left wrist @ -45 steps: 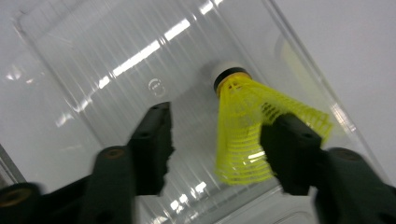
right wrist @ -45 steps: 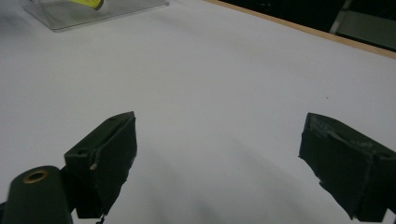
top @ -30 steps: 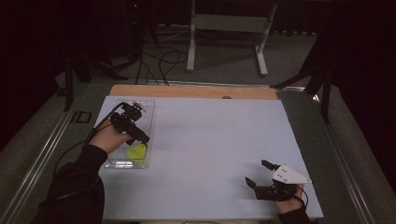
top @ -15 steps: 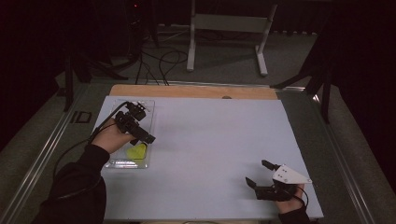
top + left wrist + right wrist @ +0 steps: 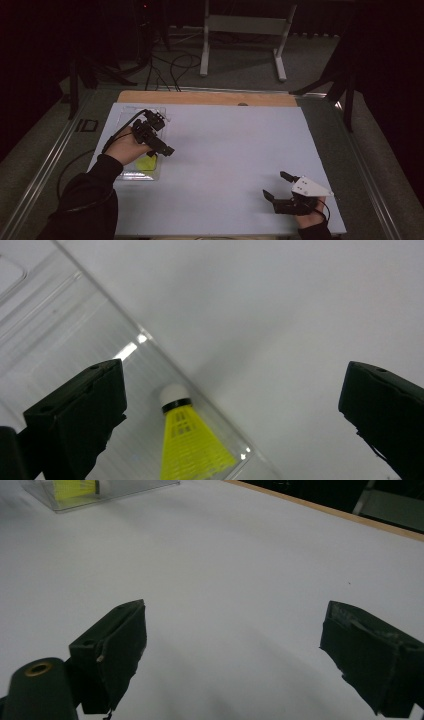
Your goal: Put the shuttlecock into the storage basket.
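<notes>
A yellow shuttlecock (image 5: 192, 442) is lying on its side inside a clear plastic tray (image 5: 129, 173) that is resting along the left edge of the white tabletop (image 5: 235, 150), nearer the far left corner than the near one. In the left gripper view the shuttlecock's long axis is seen running up and down the picture, with the white cork tip and its black band pointing away from the camera and the flared yellow skirt opening toward it; the tip is lying just beside the tray's long wall. In the high view only a patch of the yellow skirt (image 5: 147, 163) is being shown in the near part of the tray, so the direction of the axis across the tabletop cannot be told from there.

The left gripper (image 5: 159, 145) is being held over the tray's inner edge, above the shuttlecock, and its jaws are spread wide with nothing between them; in its own view the left gripper (image 5: 235, 405) is framing the shuttlecock's tip and bare tabletop without touching either. The right gripper (image 5: 280, 186) is being held near the near right corner of the tabletop, well apart from the tray, its jaws likewise released and empty. In the right gripper view the tray (image 5: 120, 491) and the yellow skirt (image 5: 75, 487) are being seen far off, beyond the right gripper (image 5: 232, 630).
</notes>
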The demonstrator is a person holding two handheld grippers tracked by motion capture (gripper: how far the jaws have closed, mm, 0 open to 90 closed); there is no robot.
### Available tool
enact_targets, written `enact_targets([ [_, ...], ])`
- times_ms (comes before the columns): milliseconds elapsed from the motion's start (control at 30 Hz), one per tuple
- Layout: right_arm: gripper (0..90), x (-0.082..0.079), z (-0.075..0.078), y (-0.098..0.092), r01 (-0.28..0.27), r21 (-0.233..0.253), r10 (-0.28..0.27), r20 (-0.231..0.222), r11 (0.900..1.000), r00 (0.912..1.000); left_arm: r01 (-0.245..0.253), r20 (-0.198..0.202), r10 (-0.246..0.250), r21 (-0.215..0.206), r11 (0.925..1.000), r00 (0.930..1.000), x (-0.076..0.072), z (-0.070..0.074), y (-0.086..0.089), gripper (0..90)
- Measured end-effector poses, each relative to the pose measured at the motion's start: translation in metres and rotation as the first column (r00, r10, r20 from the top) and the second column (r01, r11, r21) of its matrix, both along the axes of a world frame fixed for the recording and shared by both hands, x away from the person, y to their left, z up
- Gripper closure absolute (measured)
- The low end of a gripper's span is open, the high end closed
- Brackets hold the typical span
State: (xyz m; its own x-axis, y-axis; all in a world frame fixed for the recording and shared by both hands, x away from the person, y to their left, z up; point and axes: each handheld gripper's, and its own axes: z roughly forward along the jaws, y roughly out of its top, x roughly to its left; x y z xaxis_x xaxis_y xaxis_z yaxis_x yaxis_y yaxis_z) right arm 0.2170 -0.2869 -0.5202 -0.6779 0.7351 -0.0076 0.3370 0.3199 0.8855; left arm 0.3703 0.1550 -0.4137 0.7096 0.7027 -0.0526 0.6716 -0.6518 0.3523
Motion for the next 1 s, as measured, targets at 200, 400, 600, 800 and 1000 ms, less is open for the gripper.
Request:
enact_targets([
  [200, 11.5, 0.0, 0.0, 0.0, 0.001, 0.0, -0.001, 0.001, 1.0, 1.0, 0.034, 0.006, -0.034, -0.02, 0.9992, 0.9994, -0.003, 0.005, -0.012, 0.0],
  [400, 11.5, 0.0, 0.0, 0.0, -0.001, 0.001, 0.001, -0.002, 1.0, 1.0, 0.077, 0.01, -0.077, -0.032, 0.9965, 0.997, -0.008, 0.007, -0.026, 0.0],
  [600, 11.5, 0.0, -0.001, 0.0, -0.002, 0.002, 0.002, -0.004, 1.0, 1.0, 0.134, 0.03, -0.132, -0.064, 0.989, 0.9908, -0.014, 0.008, -0.04, 0.0],
  [800, 11.5, 0.0, 0.0, 0.0, -0.002, 0.003, 0.002, -0.001, 1.0, 1.0, 0.18, 0.029, -0.178, -0.082, 0.9804, 0.9837, -0.019, 0.004, -0.053, 0.0],
  [1000, 11.5, 0.0, 0.0, 0.0, -0.001, 0.003, 0.001, 0.0, 1.0, 1.0, 0.234, 0.028, -0.232, -0.092, 0.968, 0.9723, -0.027, -0.005, -0.065, 0.0],
])
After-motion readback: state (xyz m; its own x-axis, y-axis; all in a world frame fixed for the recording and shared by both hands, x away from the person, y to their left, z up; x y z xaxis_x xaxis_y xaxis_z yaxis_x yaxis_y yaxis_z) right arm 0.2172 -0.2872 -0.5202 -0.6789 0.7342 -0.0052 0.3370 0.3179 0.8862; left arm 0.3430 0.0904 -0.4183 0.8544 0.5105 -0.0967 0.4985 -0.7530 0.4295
